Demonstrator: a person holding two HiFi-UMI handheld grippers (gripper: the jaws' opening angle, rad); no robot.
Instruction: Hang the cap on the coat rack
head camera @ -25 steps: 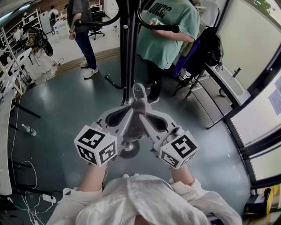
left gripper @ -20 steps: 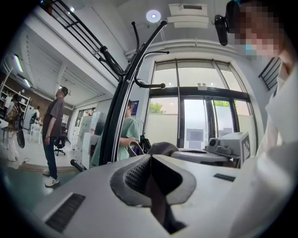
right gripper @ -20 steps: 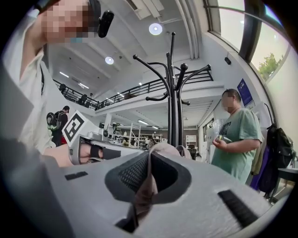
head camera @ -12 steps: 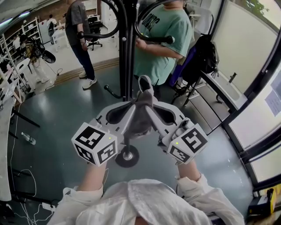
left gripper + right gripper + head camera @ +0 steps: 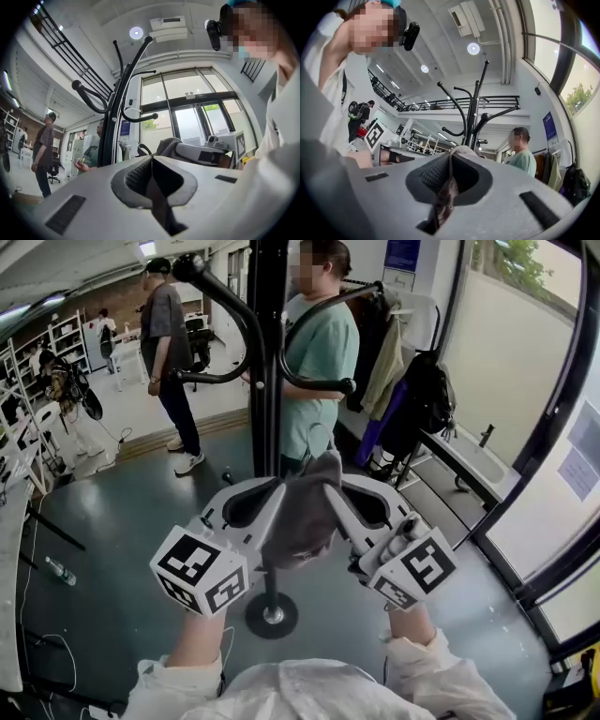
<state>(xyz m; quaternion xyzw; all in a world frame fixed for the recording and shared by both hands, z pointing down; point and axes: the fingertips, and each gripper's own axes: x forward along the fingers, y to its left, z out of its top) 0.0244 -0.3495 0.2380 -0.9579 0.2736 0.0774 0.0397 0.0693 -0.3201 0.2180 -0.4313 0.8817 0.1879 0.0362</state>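
The cap sits between the left gripper and right gripper, before the coat rack.

Scene well lit. Daylight enters through the windows at far right and burns out to white glare in the left gripper view. Round ceiling lamps show as flare spots. The floor carries a dull sheen. Both gripper views bow straight lines and darken at the corners. The left claw and right claw, nearest the lens, are soft and out of focus.
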